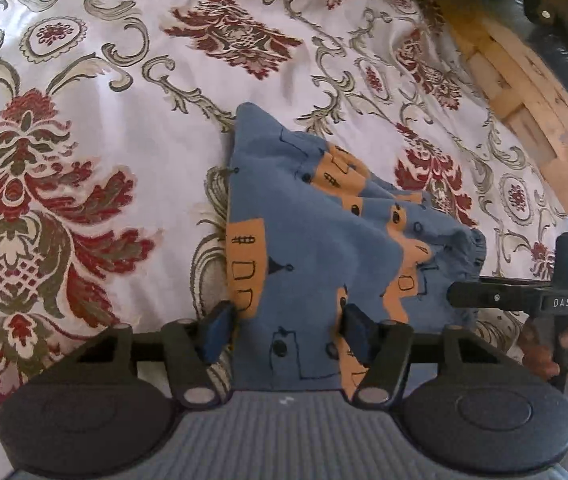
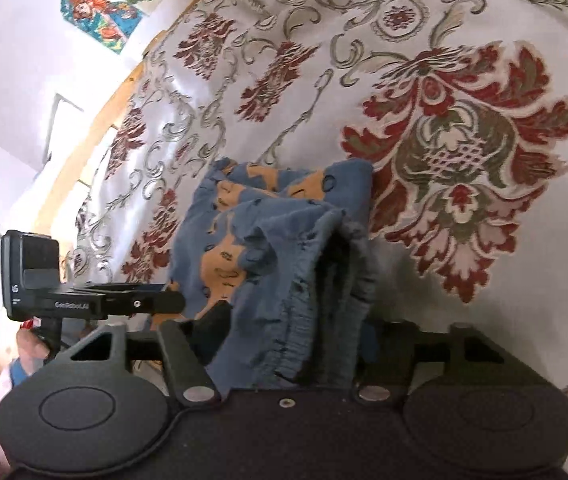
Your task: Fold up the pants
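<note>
both claws, the left claw (image 1: 288,332) and right claw (image 2: 288,332), look clamped on the blue pants (image 1: 324,224), so lay them down together, level, flat on the bedspread (image 1: 124,80)

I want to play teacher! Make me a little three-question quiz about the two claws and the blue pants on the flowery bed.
1. True or false: the pants are blue with orange patches.
2. Which part of the pants sits between the fingers of the right claw? A) the gathered elastic waistband B) a zipper C) a belt
3. Fill in: the pants rest on a white bedspread with red and green ____ patterns.

Key: 1 true. 2 A. 3 floral. Extra note: the left claw has cloth between its blue fingertips, which stand apart with the fabric between them; whether they actually pinch it is hard to tell.
</note>
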`<state>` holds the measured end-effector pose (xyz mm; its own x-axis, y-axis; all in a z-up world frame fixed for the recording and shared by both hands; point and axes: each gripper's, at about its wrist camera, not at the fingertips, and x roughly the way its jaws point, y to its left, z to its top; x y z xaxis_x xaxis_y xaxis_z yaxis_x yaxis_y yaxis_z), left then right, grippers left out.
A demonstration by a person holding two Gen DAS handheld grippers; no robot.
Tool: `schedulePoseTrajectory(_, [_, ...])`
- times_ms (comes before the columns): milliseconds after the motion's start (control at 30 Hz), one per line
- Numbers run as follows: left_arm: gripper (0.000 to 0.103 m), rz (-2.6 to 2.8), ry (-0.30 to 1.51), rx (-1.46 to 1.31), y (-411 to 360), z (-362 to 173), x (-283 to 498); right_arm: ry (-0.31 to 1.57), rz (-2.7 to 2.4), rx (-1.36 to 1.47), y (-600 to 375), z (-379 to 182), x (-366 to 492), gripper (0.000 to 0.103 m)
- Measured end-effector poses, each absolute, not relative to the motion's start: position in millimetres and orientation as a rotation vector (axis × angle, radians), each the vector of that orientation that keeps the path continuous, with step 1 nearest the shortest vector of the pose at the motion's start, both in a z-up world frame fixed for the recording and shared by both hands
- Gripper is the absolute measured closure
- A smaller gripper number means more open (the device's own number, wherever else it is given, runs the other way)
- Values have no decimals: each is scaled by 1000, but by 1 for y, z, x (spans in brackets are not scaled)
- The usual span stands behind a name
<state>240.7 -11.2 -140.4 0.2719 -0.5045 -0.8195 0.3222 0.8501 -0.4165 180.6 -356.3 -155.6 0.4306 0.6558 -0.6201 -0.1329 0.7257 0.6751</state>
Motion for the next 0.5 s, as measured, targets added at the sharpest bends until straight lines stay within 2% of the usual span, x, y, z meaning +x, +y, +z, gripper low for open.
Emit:
schedulePoseTrajectory(100, [29,-557,1170,-166,-13,-140,240,1018,500,604,-360,-158,180,54])
schedulePoseTrajectory(167, [27,-561,1173,-149,-16,-141,240,1020,482,601,-362,-159,180,62])
schedulePoseTrajectory(333, [27,-558,1187,-191,-10,-142,243,1007,451,597,-359,-158,175,70])
schedulePoseTrajectory(467, [39,-516,1182,-162,-12,-140,239,967,415,510,-345,-148,166,76])
schedulePoseTrajectory(500, [45,-512,1179,-153,-14,-138,237,957,407,481,-341,-145,165,77])
